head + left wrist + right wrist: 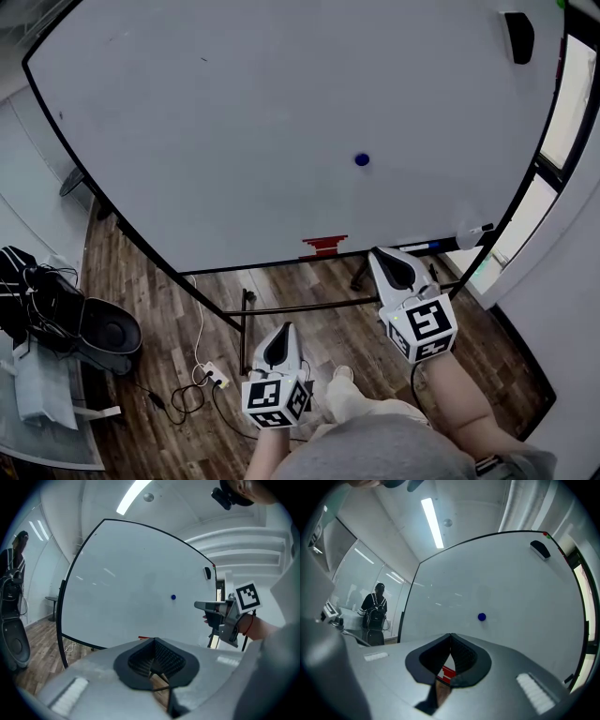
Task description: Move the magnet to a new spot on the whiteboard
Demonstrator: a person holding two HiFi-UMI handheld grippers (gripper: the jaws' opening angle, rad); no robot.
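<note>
A small round blue magnet [362, 159] sticks to the big whiteboard [234, 122], right of its middle. It also shows ahead in the left gripper view as the magnet [173, 597] and in the right gripper view as the magnet [481, 617]. My right gripper [382, 251] is held out level toward the board's lower edge, below the magnet and short of the board, shut and empty. My left gripper [284, 328] hangs lower and further back, also shut on nothing. From the left gripper view I see the right gripper [206, 605] off to the right.
A black eraser [518, 37] sits at the board's top right. A red object [324, 246] and a marker [427, 247] lie on the board's tray. The stand's legs [246, 328], a cable and plug [214, 375] and a black bag [37, 300] are on the wooden floor. A person with a backpack [375, 611] stands far left.
</note>
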